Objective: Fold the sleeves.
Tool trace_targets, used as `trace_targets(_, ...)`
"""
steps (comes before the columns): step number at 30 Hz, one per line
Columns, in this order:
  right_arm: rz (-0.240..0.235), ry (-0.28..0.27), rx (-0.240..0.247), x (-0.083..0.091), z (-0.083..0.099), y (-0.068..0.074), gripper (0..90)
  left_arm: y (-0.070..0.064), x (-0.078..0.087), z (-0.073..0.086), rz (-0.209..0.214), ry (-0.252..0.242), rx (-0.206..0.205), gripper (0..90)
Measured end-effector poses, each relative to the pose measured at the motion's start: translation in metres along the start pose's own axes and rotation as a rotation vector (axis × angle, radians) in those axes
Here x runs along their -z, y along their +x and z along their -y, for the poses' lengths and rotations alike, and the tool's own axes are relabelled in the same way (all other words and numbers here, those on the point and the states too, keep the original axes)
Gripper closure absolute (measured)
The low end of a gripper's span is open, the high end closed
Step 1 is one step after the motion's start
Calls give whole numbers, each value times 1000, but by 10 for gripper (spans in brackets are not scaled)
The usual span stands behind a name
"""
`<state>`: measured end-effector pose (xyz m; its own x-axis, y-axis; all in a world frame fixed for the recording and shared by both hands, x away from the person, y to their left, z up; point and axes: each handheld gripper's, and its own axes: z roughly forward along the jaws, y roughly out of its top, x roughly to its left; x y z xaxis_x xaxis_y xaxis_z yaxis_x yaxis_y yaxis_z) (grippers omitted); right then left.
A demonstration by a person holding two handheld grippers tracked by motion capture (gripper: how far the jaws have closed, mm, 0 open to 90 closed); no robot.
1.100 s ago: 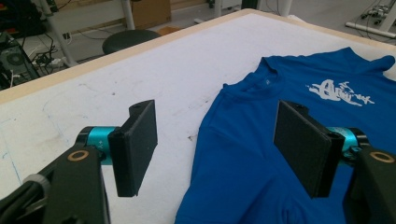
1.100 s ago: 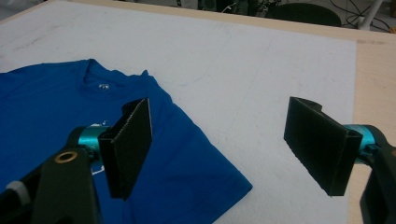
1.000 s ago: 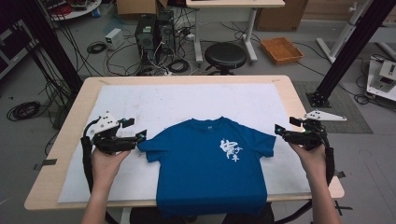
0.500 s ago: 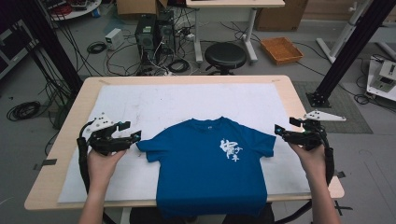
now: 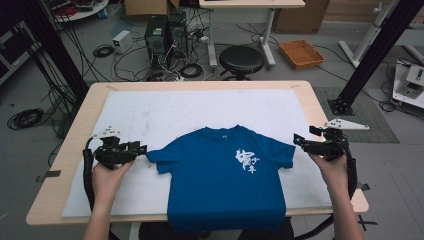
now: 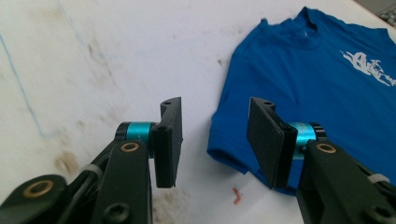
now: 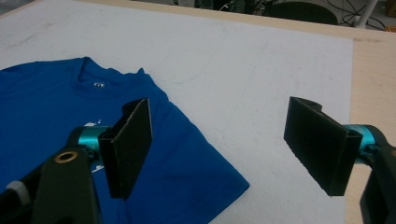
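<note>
Since a second ago the left gripper point(image 5: 142, 148) backs toward nine o'clock off the blue T-shirt point(image 5: 225, 180) sleeve, jaws apart, empty; right gripper point(image 5: 298, 141) wide open, empty, at three o'clock

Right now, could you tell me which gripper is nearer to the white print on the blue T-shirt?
The right gripper. It hovers open beside the sleeve on the print's side, while the left gripper sits open at the far sleeve tip, with most of the T-shirt between it and the print.

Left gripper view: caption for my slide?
Open left gripper on the white mat, jaws flanking a blue T-shirt sleeve hem.
</note>
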<state>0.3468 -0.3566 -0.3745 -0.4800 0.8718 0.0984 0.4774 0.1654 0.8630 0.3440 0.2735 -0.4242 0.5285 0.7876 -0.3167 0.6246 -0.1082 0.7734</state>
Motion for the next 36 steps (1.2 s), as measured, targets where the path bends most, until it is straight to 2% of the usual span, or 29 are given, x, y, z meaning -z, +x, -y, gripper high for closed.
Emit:
trace_targets(3, 1, 1, 1, 0, 0, 0, 233, 2, -7, 4, 12, 31, 29, 554)
trace_targets(7, 2, 1, 0, 0, 0, 0, 233, 1, -12, 4, 19, 54, 41, 554)
trace_targets(10, 3, 1, -1, 0, 0, 0, 232, 0, -14, 4, 29, 58, 37, 622)
trace_targets(14, 3, 2, 1, 0, 0, 0, 233, -2, -15, 4, 45, 44, 15, 770)
trace_targets(15, 3, 2, 1, 0, 0, 0, 233, -5, -14, 3, 63, 14, -8, 812)
trace_targets(17, 4, 0, 0, 0, 0, 0, 233, -10, -12, 0, 79, -21, -8, 870)
trace_targets(21, 4, -3, -5, 2, -1, 0, 232, -19, -11, -7, 100, -50, -21, 878)
trace_targets(23, 3, -6, -6, 2, -1, -1, 232, -33, -15, -18, 134, -78, -20, 879)
trace_targets(25, 3, -8, -5, 3, -1, 0, 232, -45, -20, -27, 152, -86, -26, 880)
trace_targets(26, 3, -11, -3, 3, -2, 0, 232, -45, -20, -27, 152, -86, -26, 880)
trace_targets(27, 1, -11, -2, 3, -2, 0, 233, -60, -29, -36, 174, -87, -31, 880)
trace_targets(30, -2, -9, -3, 2, -2, 1, 232, -78, -47, -46, 209, -81, -14, 880)
trace_targets(31, -1, -9, -2, 2, -2, 1, 233, -78, -47, -46, 209, -81, -14, 880)
trace_targets(32, -2, -8, -2, 2, -2, 1, 232, -84, -53, -49, 218, -72, -11, 880)
trace_targets(33, -2, -8, -2, 2, -2, 1, 232, -96, -67, -54, 227, -54, -9, 880)
trace_targets(36, -2, -7, 0, 2, -1, 0, 233, -108, -85, -58, 241, -37, 4, 880)
